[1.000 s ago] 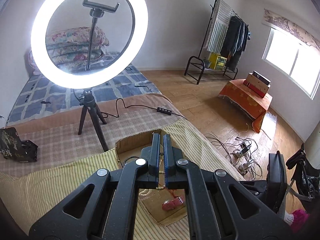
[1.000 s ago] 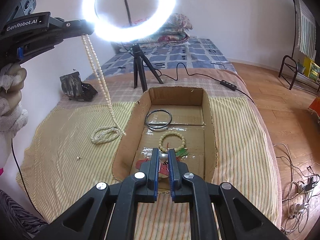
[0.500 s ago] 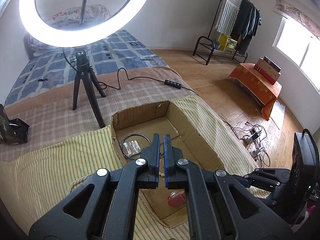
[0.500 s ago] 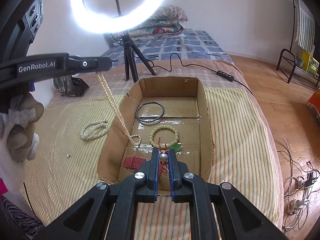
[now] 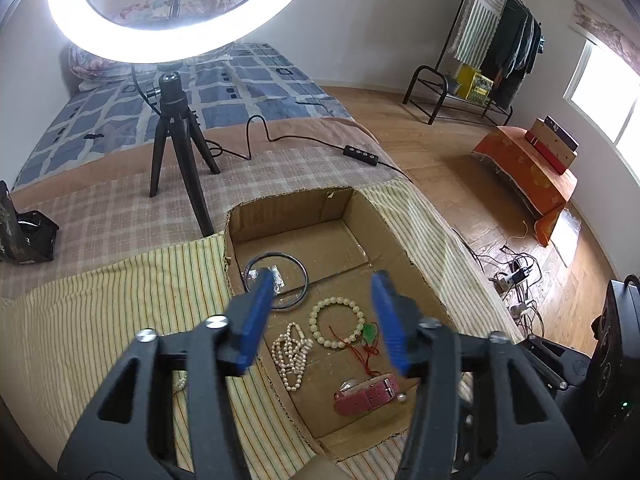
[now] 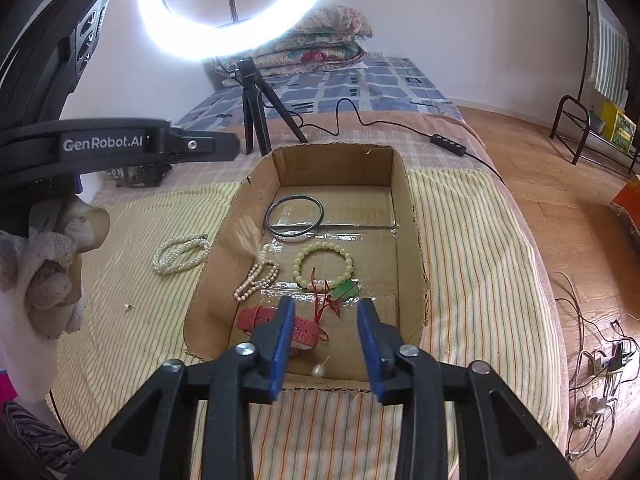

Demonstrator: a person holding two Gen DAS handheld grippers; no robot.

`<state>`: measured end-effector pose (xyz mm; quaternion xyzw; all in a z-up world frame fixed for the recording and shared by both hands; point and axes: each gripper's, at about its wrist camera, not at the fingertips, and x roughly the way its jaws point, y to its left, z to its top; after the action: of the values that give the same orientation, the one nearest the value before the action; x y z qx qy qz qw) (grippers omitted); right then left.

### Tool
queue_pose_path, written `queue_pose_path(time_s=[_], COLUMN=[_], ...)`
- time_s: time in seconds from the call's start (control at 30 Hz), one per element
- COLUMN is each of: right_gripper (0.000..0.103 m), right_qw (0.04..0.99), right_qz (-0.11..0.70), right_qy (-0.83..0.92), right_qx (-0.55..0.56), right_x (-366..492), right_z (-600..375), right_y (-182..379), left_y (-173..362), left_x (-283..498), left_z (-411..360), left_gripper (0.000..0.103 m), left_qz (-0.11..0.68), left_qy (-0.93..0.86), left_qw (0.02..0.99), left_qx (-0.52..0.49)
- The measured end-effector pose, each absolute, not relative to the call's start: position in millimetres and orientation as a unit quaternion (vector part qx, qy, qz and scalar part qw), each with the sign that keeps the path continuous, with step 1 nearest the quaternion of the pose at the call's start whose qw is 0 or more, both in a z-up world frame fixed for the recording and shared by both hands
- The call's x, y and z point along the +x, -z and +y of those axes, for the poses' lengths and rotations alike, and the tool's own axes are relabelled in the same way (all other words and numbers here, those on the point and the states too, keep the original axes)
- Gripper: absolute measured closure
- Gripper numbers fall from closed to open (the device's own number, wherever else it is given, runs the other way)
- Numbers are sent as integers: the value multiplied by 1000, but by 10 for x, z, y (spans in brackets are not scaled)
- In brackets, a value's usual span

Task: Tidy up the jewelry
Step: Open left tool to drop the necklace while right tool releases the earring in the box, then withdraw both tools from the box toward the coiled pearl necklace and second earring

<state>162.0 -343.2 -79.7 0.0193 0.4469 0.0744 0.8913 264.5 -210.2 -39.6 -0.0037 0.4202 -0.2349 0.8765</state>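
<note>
Both the left gripper (image 5: 320,316) and the right gripper (image 6: 325,340) hang with jaws apart, holding nothing, over the cardboard box (image 6: 412,248). A pearl strand (image 6: 180,252) lies left of it on the bed (image 6: 472,264): light, limp, slippery, best pinched across its bunched loops.

The left gripper (image 5: 324,320) sits low in its picture with its blue fingers (image 5: 256,316) spread wide. The right gripper (image 6: 326,344) is spread wide too. A gloved hand (image 6: 48,276) grips at the left edge.

Bright ring light (image 6: 236,8) glare, fisheye-warped edges.
</note>
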Motion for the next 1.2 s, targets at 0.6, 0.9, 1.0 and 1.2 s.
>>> queue_pose_path(time_s=[0.6,0.9,1.0,1.2], right_gripper=[2,0,0,0], right_qw=[906,912,915,918], right_qz=[419,406,399,390], right_qy=[-51,-52,-51,-62], right_qx=[18,11,8,23], right_x=[1531,1440,1415,1401], right_z=[-3398,-3299,-3265,-3237], right_y=[659,573,534,446], left_y=[202,5,-46,-137], left_x=[2439,2304,2260,2168], left_z=[-2037,-1736,-1565,-1040], left_gripper=[20,20,20,20], left_qz=[385,368,366,353], left_qy=[202,194,193,175], left_qw=[900,909,910,919], left_qx=[21,20,15,18])
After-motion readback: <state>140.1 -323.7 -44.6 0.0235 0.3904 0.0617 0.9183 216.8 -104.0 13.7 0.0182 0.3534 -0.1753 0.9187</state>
